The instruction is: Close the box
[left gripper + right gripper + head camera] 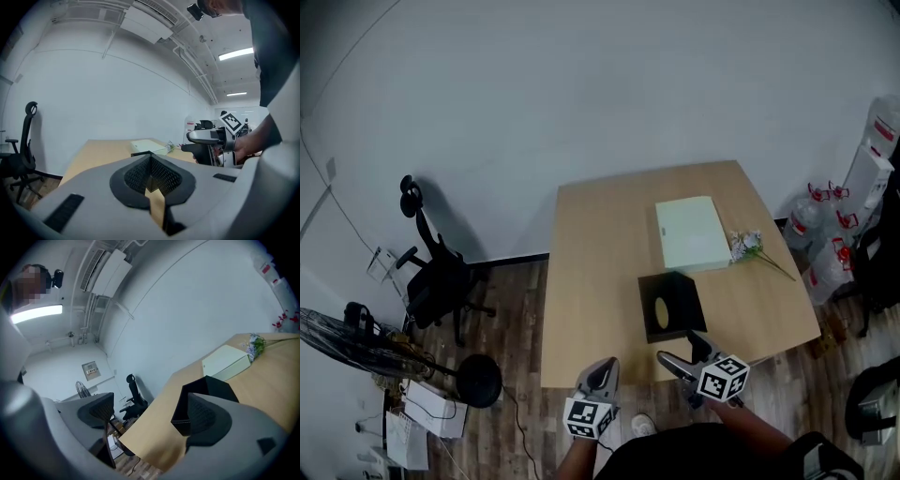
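Standing open on the surface (pixel 600 244), the black box (pixel 670 305) lies just ahead of the right tongs (pixel 682 354), whose jaws are wide apart and hold nothing. The left tongs (pixel 602 370) hover off the near edge, to the box's left, jaws together and empty. The pale flat piece (pixel 691 232), probably the lid, lies beyond the box, beside the flowers (pixel 750 246). The right tongs are nearer to both.

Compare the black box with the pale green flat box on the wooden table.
The black square box stands open upward; the pale green flat box shows a closed top. The black square box sits nearer the person, the pale green flat box farther back. Both rest on the wooden table.
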The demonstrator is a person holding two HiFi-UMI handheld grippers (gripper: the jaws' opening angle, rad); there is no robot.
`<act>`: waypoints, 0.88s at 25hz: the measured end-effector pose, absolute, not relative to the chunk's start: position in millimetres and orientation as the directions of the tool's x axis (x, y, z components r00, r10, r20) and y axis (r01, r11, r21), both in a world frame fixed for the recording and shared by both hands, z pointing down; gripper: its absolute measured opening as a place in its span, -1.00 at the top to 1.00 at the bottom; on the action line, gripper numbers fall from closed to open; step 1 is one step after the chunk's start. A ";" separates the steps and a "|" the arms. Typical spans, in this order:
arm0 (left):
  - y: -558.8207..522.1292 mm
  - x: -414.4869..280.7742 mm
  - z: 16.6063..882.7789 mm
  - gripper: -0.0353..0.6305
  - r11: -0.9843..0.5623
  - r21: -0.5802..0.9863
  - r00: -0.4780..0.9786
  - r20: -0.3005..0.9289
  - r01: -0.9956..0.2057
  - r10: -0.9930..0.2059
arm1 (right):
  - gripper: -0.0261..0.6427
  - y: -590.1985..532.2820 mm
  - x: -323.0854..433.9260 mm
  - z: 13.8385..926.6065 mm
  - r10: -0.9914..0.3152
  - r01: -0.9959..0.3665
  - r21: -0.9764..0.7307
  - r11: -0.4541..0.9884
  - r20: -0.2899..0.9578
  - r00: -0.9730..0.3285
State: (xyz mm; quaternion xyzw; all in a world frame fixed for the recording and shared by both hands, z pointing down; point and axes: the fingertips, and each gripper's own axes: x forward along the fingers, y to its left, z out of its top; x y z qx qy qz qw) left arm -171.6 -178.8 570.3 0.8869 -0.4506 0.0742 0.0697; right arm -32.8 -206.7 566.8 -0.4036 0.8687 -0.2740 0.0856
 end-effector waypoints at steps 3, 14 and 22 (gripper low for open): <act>-183.6 -171.0 574.3 0.86 -0.623 0.062 0.621 0.200 -0.780 -0.757 | -0.53 -211.7 -22.0 576.2 -0.791 -0.627 -0.651 0.428 0.066 -0.608; -200.0 -158.3 592.2 0.86 -0.657 0.090 0.656 0.249 -0.748 -0.713 | -0.33 -235.1 36.2 635.9 -0.901 -0.251 -0.967 0.050 0.065 -0.429; -204.1 -151.7 594.0 0.86 -0.631 0.095 0.630 0.269 -0.770 -0.729 | 0.03 -255.8 62.1 700.9 -0.934 0.045 -0.986 -0.163 0.140 -0.328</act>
